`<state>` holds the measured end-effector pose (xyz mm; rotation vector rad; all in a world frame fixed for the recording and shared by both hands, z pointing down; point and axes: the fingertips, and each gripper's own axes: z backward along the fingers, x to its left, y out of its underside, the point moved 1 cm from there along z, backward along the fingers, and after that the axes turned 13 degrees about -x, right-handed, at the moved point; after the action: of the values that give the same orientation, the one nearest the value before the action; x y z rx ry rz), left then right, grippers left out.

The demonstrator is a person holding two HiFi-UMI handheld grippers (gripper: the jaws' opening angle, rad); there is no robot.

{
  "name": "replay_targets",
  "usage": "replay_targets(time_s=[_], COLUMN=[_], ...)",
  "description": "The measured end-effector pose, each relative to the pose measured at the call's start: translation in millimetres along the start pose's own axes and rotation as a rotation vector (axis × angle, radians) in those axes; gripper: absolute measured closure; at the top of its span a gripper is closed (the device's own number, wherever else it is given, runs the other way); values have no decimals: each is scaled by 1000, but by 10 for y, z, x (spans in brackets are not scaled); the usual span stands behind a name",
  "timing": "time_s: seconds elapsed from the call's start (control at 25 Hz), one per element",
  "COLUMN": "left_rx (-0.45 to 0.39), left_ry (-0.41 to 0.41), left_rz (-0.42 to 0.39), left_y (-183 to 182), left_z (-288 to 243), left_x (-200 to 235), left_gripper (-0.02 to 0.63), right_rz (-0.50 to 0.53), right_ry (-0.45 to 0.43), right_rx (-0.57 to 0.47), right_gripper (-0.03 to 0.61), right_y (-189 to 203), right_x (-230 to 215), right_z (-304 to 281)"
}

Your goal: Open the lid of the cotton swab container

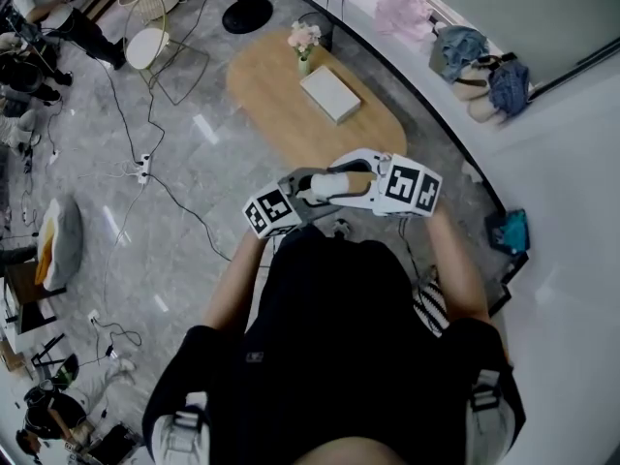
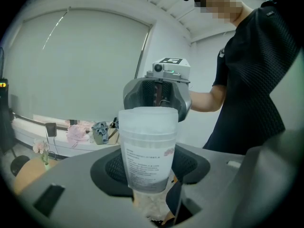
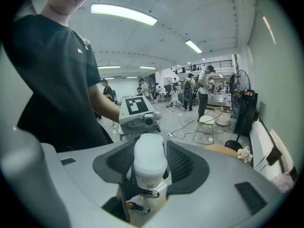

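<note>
The cotton swab container (image 2: 147, 151) is a frosted white tub with a printed label and a wider lid (image 2: 148, 120) on top. It stands between the jaws of my left gripper (image 2: 148, 175), whose dark pads (image 2: 114, 167) press on its labelled body. My right gripper (image 3: 149, 163) faces the left one from the other side, and its ribbed pads (image 3: 183, 163) sit against the container's (image 3: 150, 160) white upper part. In the head view both grippers meet in front of the person's chest, the left gripper (image 1: 291, 197) and the right gripper (image 1: 363, 177) around the container (image 1: 339, 184).
An oval wooden table (image 1: 315, 105) with a white box (image 1: 330, 93) and a small flower vase (image 1: 303, 46) stands ahead on the marble floor. Cables (image 1: 145, 168) trail at the left. A window ledge (image 1: 465, 56) holds bags. Other people stand far off in the room.
</note>
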<state>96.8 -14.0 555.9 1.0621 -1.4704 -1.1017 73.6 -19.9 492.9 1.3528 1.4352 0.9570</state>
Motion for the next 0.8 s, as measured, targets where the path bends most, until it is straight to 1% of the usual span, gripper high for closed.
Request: replay_targets(time_s=[0.16, 0.32, 0.52, 0.64, 0.8], left_rx=[15, 28, -3, -7, -11], left_ry=[-9, -9, -11, -16, -22], left_rz=[-10, -19, -18, -11, -14], left_y=[-7, 6, -8, -5, 8], left_z=[-7, -24, -12, -6, 31], left_x=[-14, -46, -64, -65, -66], left_gripper=[387, 388, 388, 390, 390], right_rz=[37, 37, 38, 52, 38], right_ry=[-14, -39, -47, -46, -51], right_rx=[37, 70, 74, 84, 84], right_gripper=[376, 388, 388, 382, 390], right_y=[-8, -10, -5, 19, 13], right_x=[24, 65, 87, 82, 80], right_z=[-27, -47, -68, -87, -109])
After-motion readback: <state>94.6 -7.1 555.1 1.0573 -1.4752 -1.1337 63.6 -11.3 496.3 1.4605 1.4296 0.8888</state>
